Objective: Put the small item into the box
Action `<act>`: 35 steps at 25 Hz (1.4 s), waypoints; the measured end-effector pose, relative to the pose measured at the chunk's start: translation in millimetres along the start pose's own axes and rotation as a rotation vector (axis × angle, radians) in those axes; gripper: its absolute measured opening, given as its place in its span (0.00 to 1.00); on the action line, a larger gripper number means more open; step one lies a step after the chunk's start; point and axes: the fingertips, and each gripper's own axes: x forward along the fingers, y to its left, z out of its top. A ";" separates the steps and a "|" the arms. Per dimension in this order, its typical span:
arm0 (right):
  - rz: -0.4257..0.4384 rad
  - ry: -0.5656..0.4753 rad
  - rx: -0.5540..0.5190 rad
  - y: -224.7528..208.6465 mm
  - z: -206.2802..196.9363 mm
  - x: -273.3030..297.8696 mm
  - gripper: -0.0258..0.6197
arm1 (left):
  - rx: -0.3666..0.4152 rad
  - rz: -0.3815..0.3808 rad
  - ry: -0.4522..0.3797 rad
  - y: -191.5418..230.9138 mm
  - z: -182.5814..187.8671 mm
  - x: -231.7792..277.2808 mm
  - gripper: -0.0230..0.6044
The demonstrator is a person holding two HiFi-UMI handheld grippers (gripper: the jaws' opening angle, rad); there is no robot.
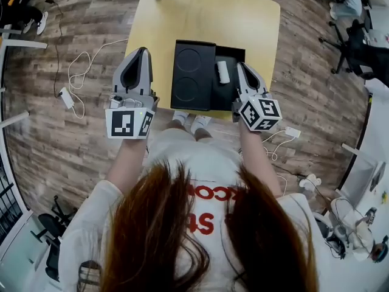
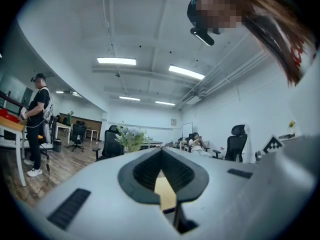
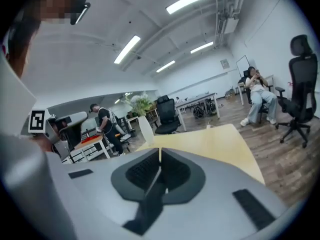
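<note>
- Along the near edge of the desk [image 1: 206, 17], about midway: black box [image 1: 234, 96], open. Its lid [image 1: 193, 75] lies flat against its left side with two round recesses facing up. I judge the lid was put aside so the tray can be reached from above.
- Inside the box, toward its far end: small item [image 1: 223, 72], white, short and rounded, lying on the dark floor. Neither claw touches it. By where it lies, I judge the task done.
- Over the box's right wall: my right claw [image 1: 240, 66], tip near the small item but apart from it. The jaws are clenched pad to pad with nothing between them. Looking along them, I see only the yellow desk top beyond. It carries nothing, I take it, because the item already lies in the box.
- Over the desk's left edge, well apart from the box: my left claw [image 1: 144, 50]. The jaws are closed at the tips and empty, and a sliver of yellow desk shows through the hollow behind them. I take it to be waiting aside, since this job seems to need one claw.
- Off the desk's left edge: wood-look floor [image 1: 73, 151] with a white cable [image 1: 79, 72] trailing across it, no part of the job.
</note>
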 end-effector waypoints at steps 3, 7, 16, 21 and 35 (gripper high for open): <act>0.010 -0.109 -0.040 5.2 41.1 -11.5 0.05 | 0.022 -0.007 -0.026 -1.5 10.1 3.4 0.03; 0.012 -0.211 -0.157 16.6 88.8 -31.2 0.05 | 0.029 -0.007 -0.075 -2.8 26.0 5.5 0.03; -0.001 -0.333 -0.281 36.1 138.4 -73.3 0.05 | 0.040 -0.037 -0.129 -17.2 46.9 2.4 0.03; -0.004 -0.353 -0.296 41.9 139.8 -86.4 0.05 | 0.036 -0.052 -0.135 -24.3 47.0 -2.2 0.03; -0.002 -0.367 -0.278 46.9 148.0 -95.0 0.05 | 0.026 -0.059 -0.138 -28.7 50.9 -3.2 0.03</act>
